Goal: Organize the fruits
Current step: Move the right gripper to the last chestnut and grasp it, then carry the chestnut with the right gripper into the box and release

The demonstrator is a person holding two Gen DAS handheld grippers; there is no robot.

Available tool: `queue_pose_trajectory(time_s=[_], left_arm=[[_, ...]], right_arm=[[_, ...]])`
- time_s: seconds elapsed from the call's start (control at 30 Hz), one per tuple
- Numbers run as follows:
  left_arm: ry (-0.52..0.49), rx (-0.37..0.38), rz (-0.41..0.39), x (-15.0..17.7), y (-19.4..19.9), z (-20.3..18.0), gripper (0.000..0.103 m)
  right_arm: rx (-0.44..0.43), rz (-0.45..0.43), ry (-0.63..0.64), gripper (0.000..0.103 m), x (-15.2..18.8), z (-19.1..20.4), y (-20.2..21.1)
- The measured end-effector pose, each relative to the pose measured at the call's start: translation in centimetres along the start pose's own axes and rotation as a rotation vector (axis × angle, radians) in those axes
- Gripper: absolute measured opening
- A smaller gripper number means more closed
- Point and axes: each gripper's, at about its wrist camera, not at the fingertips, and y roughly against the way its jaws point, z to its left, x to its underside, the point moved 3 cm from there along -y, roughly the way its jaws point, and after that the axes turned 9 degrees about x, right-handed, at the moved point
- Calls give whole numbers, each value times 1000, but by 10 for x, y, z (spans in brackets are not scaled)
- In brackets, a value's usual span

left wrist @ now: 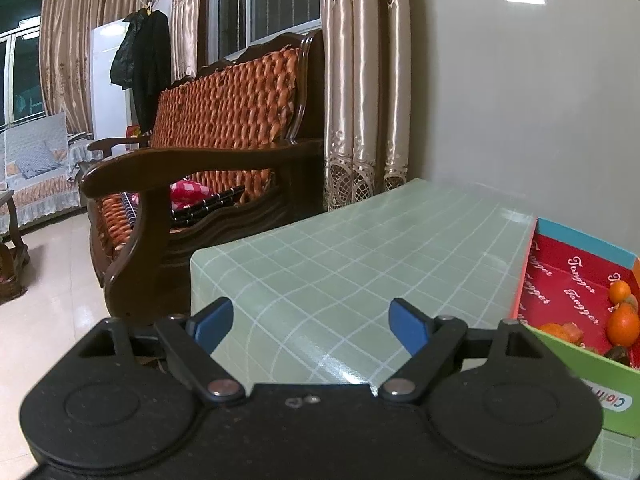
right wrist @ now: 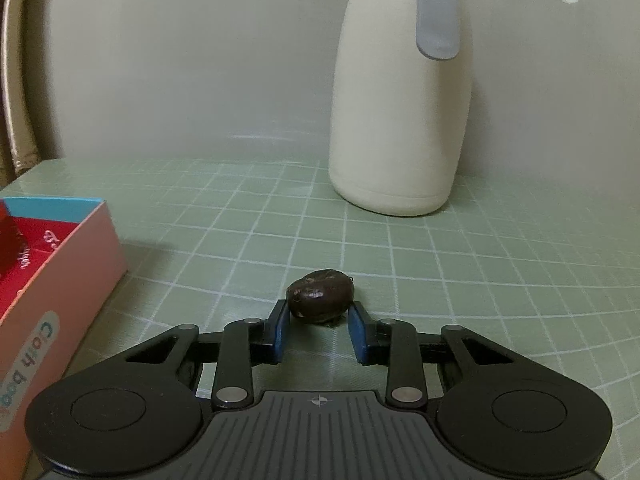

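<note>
Now the right gripper (right wrist: 319, 312) jaws pinch a dark fruit (right wrist: 321, 295); the left gripper (left wrist: 311, 322) jaws gape wide.

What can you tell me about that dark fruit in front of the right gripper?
The dark fruit is small, oval and brown-black, with glossy, slightly wrinkled skin. It lies on its side on the green checked tablecloth, between the blue fingertips of the right gripper, which sit close at both sides. Contact is unclear.

The left gripper (left wrist: 311, 322) hangs over the green checked table (left wrist: 360, 256), its blue fingers (left wrist: 408, 328) spread wide with nothing between them; at right an open box (left wrist: 560, 276) holds oranges (left wrist: 623, 322); a wooden sofa (left wrist: 208, 184) stands beyond.
</note>
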Motion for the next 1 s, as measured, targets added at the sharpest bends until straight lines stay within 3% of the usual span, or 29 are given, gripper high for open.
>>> queue_pose_trajectory(time_s=[0.3,0.4,0.53,0.73,1.0], left_arm=[[12,0,-1,0,0,1,79],[19,0,-3,0,1,2,79],[25,4,-2,0,2,4,80],[30,12,1,-1,3,4,81],[52,24,-2,-2,6,9,81]], right_arm=[[-66,-71,-23,32,-3,0,24],[-127,-129,-32,32,-7,4,49],[-272,-179,-38,32,-10,23,89],[-443,-174,65,32,5,75,129],[-490,-117,124,32,23,112,133]])
